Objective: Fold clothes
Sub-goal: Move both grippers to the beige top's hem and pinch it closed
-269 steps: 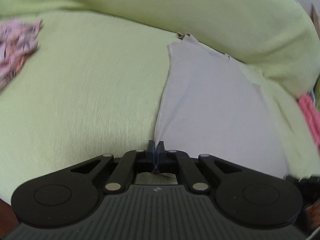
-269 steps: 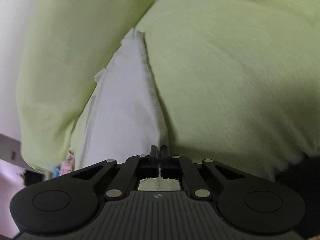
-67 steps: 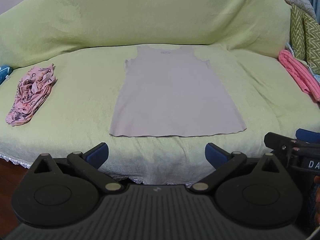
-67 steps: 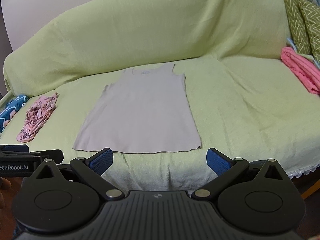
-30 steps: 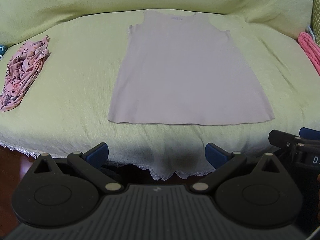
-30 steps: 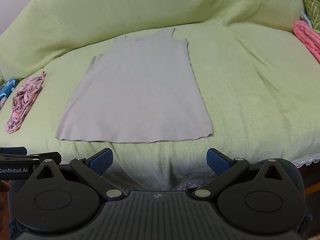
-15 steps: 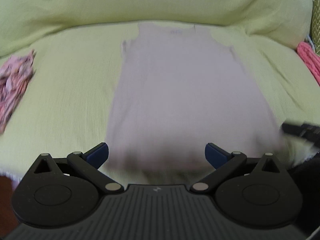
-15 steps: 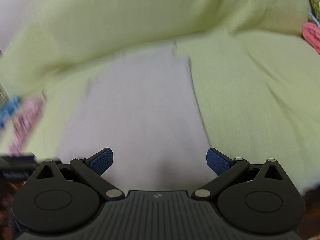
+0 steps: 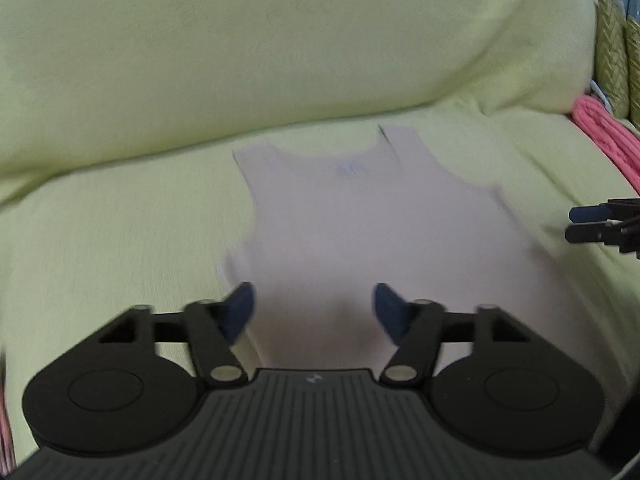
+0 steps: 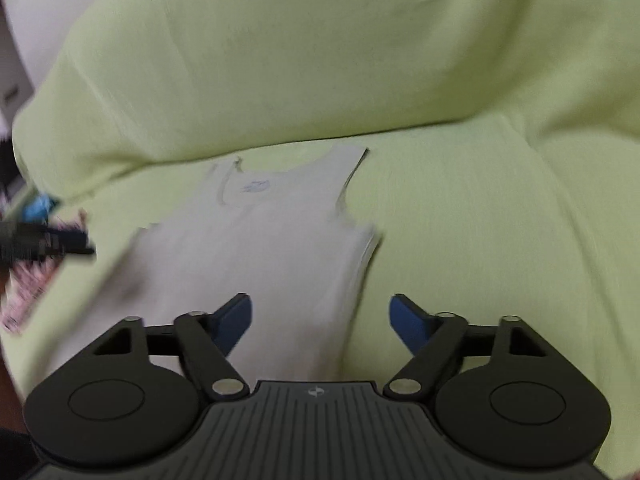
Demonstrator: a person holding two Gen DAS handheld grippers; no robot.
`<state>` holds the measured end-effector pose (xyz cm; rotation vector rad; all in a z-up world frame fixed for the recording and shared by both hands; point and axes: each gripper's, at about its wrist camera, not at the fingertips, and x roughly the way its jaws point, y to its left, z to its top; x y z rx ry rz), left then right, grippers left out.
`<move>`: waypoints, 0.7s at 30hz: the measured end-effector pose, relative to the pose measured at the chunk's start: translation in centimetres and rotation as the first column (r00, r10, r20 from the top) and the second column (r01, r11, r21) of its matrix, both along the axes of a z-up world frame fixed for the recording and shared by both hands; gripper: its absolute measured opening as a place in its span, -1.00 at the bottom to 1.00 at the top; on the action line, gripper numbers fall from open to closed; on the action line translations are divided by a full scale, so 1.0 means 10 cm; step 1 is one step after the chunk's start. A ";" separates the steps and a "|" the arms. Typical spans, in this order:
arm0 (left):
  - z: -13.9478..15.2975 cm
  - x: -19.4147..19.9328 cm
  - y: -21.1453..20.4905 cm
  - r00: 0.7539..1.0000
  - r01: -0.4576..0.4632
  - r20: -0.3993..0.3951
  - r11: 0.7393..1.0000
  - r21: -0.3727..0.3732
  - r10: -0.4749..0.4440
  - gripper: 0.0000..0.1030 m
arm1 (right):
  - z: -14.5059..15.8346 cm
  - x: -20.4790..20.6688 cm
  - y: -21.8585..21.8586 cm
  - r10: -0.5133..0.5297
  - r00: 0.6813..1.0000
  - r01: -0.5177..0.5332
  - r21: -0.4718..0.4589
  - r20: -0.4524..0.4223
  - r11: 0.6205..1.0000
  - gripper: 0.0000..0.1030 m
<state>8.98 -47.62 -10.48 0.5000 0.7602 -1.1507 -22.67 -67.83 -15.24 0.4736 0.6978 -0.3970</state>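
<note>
So the tank top [image 9: 360, 216] is lying flat on the sofa [image 9: 120, 220] seat, straps toward the backrest, hem toward the cameras. Both views are pretty blurry.

The left gripper [image 9: 314, 308] is over the left side of the top; its jaws are closing and sit about half apart, with cloth showing in the gap between them (can't tell if the pads actually touch it, nothing looks pinched).

The right gripper [image 10: 320, 320] hangs over the right edge of the top, and its jaws are closing too but are wider. The cloth edge runs through the gap, not gripped as far as I can see.

A pink garment [image 9: 604, 140] sits at the far right of the sofa, and a patterned pink one [image 10: 28, 288] at the left.
</note>
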 end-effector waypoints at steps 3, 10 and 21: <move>-0.08 0.41 -0.47 0.999 0.029 -0.022 1.000 -0.006 -0.029 -0.42 | -0.10 0.34 -0.38 0.055 0.998 -0.056 -0.022 -0.017 0.998 -0.07; -0.35 1.01 -1.23 0.997 0.074 0.019 0.997 -0.022 -0.073 -0.37 | -0.27 0.98 -1.02 0.156 0.988 -0.155 -0.073 0.007 0.985 -0.07; -0.76 1.44 -1.48 0.981 0.193 -0.017 0.980 -0.044 -0.194 -0.34 | -0.48 1.61 -1.62 0.243 0.967 -0.239 -0.057 0.073 0.969 -0.07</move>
